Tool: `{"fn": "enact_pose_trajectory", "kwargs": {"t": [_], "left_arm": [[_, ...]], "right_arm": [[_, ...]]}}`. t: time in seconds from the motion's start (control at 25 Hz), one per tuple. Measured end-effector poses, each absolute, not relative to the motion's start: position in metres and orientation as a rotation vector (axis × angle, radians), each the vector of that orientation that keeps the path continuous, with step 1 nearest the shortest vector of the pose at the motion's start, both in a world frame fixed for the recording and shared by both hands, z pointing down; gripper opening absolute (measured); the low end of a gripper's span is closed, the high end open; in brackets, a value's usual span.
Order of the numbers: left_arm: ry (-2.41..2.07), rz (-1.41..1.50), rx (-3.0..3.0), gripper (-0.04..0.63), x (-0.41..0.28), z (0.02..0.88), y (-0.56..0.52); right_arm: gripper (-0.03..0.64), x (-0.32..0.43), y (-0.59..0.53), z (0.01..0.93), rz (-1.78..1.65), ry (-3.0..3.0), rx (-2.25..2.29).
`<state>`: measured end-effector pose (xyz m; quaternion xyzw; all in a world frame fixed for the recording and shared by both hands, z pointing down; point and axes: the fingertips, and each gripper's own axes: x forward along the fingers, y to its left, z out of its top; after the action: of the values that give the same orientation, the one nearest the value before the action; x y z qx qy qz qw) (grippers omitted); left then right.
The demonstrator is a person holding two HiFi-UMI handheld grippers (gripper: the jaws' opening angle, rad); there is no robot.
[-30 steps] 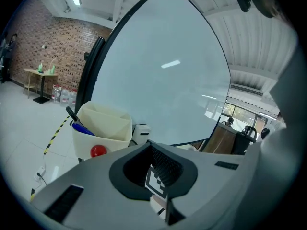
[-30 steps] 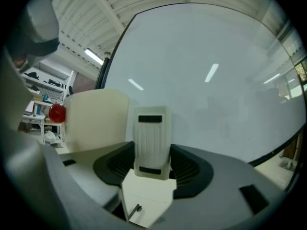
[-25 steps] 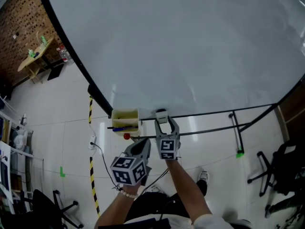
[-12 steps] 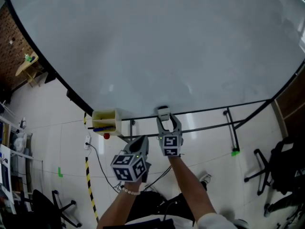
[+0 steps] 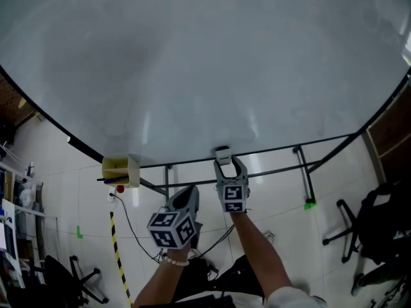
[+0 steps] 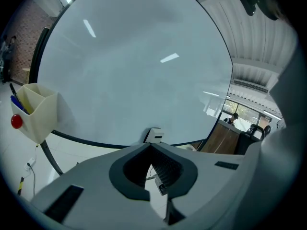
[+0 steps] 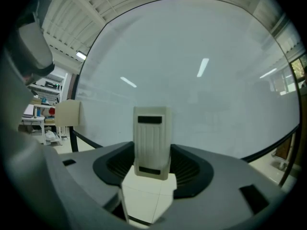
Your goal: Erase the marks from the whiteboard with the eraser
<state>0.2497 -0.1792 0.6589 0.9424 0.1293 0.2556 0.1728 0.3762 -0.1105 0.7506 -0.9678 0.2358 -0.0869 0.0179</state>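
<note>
No marks are seen on the whiteboard, so erasing is judged essentially done, with the eraser clamped in the right gripper and the left gripper closed, empty.

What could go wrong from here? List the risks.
The right gripper grips the eraser only by its lower end; pressing on the whiteboard could tilt it or slip it out. A wide leftward sweep along the bottom edge might knock the marker holder. No marks show here, so strokes may miss them.
</note>
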Motion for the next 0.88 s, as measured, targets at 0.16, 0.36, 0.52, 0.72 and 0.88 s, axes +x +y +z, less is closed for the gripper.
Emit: {"fn": "enact_pose_trajectory", "kwargs": {"t": [0.16, 0.36, 0.52, 0.72, 0.88], "left_arm": [[0.372, 0.750, 2.671, -0.012, 0.260, 0.660, -0.144], [0.380, 0.782, 2.656, -0.012, 0.273, 0.663, -0.096], [0.398, 0.805, 2.656, -0.012, 0.285, 0.665, -0.051], [0.372, 0.792, 2.661, -0.012, 0.301, 0.663, -0.002], [0.393, 0.822, 2.638, -0.012, 0.302, 0.673, 0.033]], "right_arm": [[0.264, 0.388, -0.065, 0.754, -0.269, 0.699, -2.994], [0.262, 0.399, -0.012, 0.760, -0.310, 0.678, -3.007], [0.262, 0.409, 0.026, 0.765, -0.329, 0.685, -3.016], [0.261, 0.419, 0.080, 0.765, -0.372, 0.723, -3.081], [0.261, 0.429, 0.116, 0.761, -0.360, 0.721, -3.078]]}}
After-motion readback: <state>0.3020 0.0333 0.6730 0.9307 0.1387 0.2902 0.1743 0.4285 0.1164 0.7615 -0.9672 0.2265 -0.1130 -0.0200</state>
